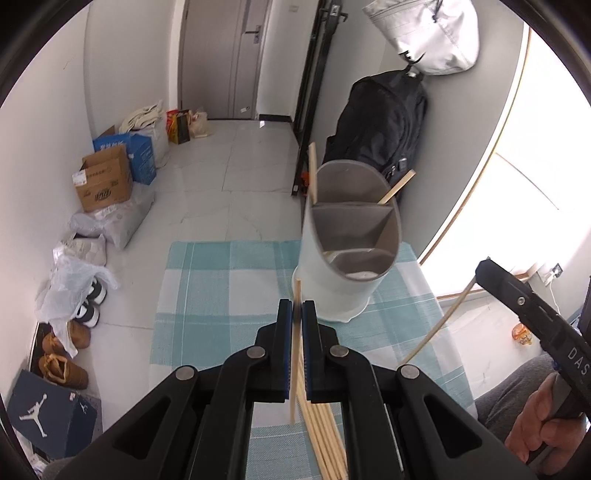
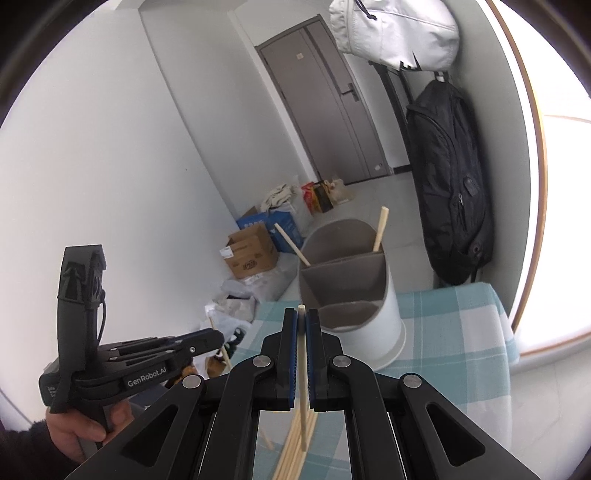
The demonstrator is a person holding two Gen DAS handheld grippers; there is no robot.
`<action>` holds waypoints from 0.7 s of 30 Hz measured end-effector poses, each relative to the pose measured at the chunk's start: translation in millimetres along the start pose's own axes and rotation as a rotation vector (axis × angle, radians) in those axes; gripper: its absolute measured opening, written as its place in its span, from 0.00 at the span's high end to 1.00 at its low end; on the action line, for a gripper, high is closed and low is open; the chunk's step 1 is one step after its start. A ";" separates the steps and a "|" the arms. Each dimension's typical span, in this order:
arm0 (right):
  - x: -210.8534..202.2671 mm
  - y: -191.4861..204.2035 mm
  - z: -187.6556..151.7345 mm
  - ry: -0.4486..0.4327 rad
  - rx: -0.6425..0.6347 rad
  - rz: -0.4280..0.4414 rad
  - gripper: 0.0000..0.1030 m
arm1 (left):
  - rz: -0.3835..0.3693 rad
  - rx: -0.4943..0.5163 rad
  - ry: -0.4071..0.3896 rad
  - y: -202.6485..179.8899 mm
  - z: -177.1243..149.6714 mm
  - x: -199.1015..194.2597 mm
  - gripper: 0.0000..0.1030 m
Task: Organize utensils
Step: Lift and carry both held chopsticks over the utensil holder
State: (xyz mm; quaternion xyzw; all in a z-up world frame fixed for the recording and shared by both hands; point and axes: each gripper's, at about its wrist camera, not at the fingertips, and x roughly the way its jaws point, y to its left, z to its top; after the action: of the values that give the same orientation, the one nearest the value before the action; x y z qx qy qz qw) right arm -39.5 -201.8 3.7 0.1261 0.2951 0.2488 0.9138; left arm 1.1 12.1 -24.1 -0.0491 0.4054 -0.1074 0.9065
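Observation:
My left gripper [image 1: 296, 304] is shut on one wooden chopstick [image 1: 294, 369], held above a teal checked cloth [image 1: 221, 288]. Just ahead and to the right stands a white utensil holder [image 1: 332, 291] with grey dividers. Two chopsticks [image 1: 313, 173] lean in its far compartment. Loose chopsticks [image 1: 325, 446] lie on the cloth under the jaws. My right gripper [image 2: 301, 314] is shut on another chopstick [image 2: 303, 369], with the holder [image 2: 388, 325] right in front of it. Each gripper shows in the other's view: the right gripper [image 1: 480, 267], the left gripper [image 2: 219, 338].
A black backpack [image 1: 384, 125] and a white bag [image 1: 432, 33] hang on the wall behind the holder. Cardboard boxes [image 1: 105, 182], plastic bags and shoes [image 1: 64, 363] line the floor at the left wall. A grey door [image 2: 332, 99] stands at the back.

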 end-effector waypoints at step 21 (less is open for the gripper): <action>-0.1 6.7 113.7 -0.073 -0.064 -0.007 0.97 | -0.103 0.015 -0.077 -20.9 97.4 -41.4 0.99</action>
State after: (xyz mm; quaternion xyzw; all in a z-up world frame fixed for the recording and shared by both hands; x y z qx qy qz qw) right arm 26.4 -205.7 96.6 0.1045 0.2537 0.2501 0.9285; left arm 43.6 1.7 74.5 -0.0670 0.3664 -0.1549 0.9150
